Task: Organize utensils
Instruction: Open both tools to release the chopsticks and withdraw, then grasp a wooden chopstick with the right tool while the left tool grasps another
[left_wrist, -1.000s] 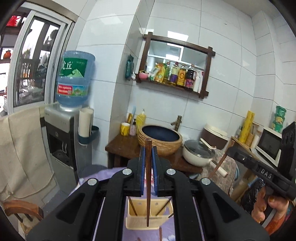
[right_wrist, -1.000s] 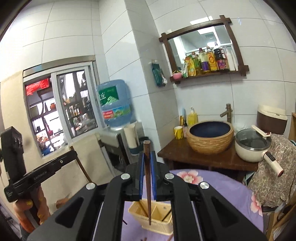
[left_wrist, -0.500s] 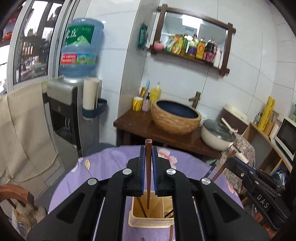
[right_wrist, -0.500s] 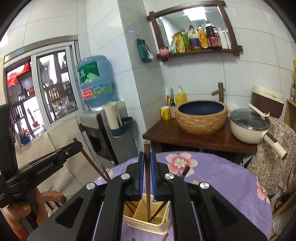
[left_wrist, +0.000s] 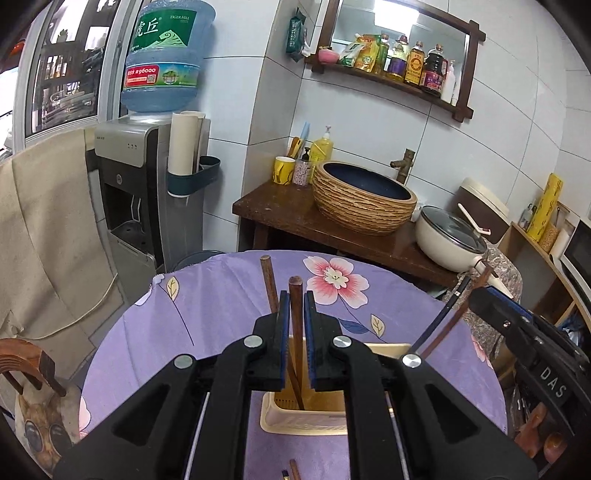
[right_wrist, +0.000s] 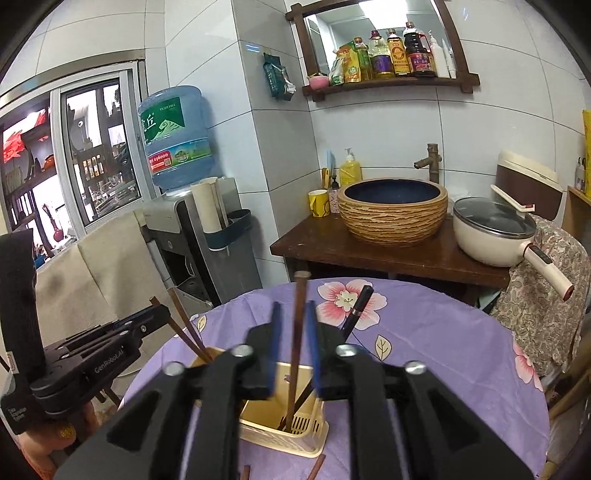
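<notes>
Chopsticks over the yellow basket

Left gripper (left_wrist: 294, 314) pinches a brown chopstick (left_wrist: 295, 317), its tip down in the yellow basket (left_wrist: 303, 419) near the purple tablecloth's (left_wrist: 221, 325) front edge; right gripper (right_wrist: 293, 332), jaws opening, pads clear of its chopstick (right_wrist: 297, 332) standing loose in the basket.

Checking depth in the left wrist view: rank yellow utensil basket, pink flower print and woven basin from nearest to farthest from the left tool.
1. Yellow utensil basket, directly under the left tool.
2. Pink flower print, on the cloth just beyond.
3. Woven basin, on the wooden counter behind.
</notes>
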